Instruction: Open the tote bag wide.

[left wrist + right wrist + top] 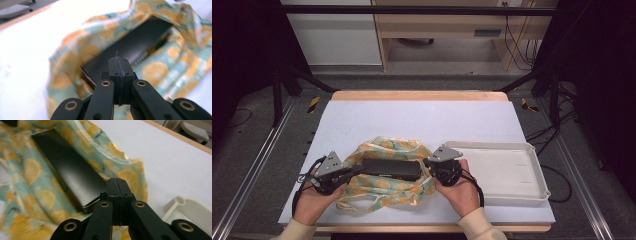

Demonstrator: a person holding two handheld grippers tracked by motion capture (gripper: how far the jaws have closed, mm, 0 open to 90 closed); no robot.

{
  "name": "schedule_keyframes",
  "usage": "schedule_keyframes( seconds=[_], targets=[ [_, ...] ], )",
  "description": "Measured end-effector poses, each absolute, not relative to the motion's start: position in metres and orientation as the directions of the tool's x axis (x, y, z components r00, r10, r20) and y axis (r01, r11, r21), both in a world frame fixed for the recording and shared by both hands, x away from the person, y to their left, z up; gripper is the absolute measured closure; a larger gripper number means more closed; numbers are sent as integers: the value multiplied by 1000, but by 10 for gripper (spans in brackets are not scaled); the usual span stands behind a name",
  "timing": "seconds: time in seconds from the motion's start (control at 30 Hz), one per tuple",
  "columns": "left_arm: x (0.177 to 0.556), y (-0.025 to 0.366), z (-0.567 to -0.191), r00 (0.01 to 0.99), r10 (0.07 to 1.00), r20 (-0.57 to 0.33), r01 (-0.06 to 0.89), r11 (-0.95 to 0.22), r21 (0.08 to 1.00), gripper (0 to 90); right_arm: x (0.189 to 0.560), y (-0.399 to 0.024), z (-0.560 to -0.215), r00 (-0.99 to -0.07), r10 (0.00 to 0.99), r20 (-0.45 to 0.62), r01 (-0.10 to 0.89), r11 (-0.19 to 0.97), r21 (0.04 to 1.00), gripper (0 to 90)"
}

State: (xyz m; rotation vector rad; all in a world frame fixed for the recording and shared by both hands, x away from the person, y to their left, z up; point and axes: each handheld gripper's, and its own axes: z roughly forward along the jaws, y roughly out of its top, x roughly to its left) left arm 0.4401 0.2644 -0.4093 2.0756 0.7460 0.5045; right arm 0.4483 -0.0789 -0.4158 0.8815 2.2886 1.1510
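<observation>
A flat black box lies across the open mouth of a cloth bag printed with orange slices on pale green. My left gripper is at the box's left end, jaws pressed together with nothing seen between them. My right gripper is at the box's right end, also shut. In the left gripper view the shut jaw tips hover just before the box and the bag. In the right gripper view the shut tips sit over the near corner of the box, with the bag around it.
A white plastic tray stands to the right of the bag, its corner close to my right gripper. The white table mat stretches bare behind the bag. A wooden edge runs along the far side.
</observation>
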Motion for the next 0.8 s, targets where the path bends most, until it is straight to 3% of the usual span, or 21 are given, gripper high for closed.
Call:
schedule_keyframes(
  seconds=[0.3, 0.8],
  targets=[
    [491, 267, -402, 720, 690, 81, 335, -448, 829, 900, 427, -59, -424, -739, 669, -76, 332, 460, 823, 900],
    [504, 282, -433, 678, 733, 63, 399, -438, 805, 900, 423, -26, -449, -786, 613, -80, 336, 532, 777, 900]
  ],
)
